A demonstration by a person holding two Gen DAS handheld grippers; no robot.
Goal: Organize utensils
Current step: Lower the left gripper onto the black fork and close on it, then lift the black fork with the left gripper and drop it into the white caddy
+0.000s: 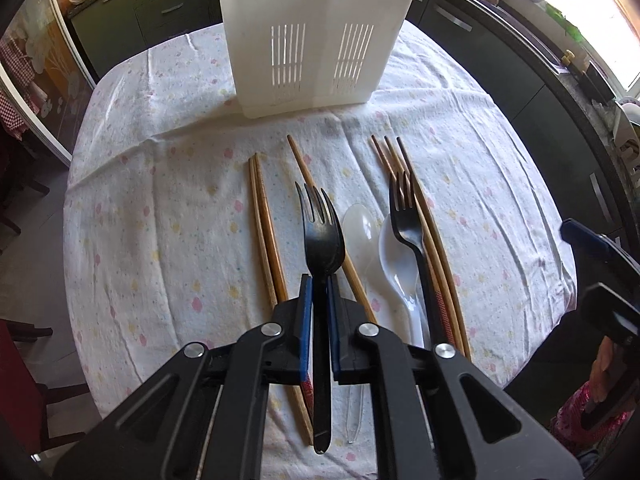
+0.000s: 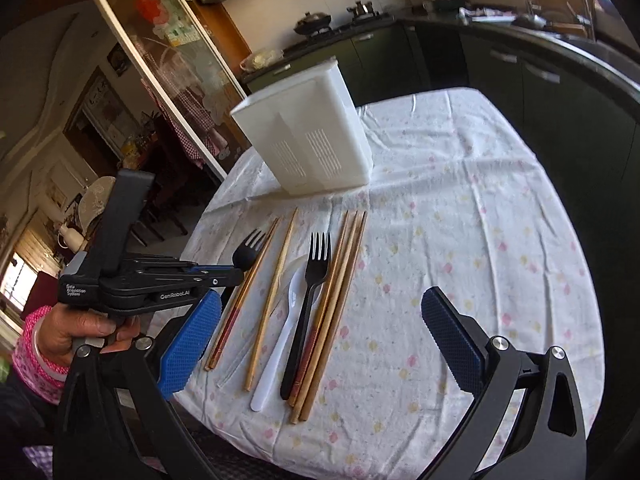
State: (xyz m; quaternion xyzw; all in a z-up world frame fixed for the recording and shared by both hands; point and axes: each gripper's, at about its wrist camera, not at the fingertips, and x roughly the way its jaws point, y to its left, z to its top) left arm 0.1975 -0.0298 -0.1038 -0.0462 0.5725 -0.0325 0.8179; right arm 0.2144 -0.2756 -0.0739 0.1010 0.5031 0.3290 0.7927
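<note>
My left gripper [image 1: 319,284] is shut on a black fork [image 1: 321,236] and holds it by the handle above the table, tines toward the white utensil holder [image 1: 312,36]. The held fork also shows in the right wrist view [image 2: 247,249], as does the left gripper [image 2: 234,270]. On the cloth lie a second black fork [image 2: 310,304], a white spoon [image 2: 284,328], a clear spoon [image 1: 358,224] and several wooden chopsticks [image 2: 340,292]. My right gripper [image 2: 320,344] is open and empty, low over the near edge of the table.
The round table carries a flowered white cloth [image 2: 460,208]. The slotted white holder [image 2: 308,136] stands at the far side. Dark kitchen cabinets [image 2: 540,92] run behind and to the right. A glass sliding door [image 2: 168,64] is to the left.
</note>
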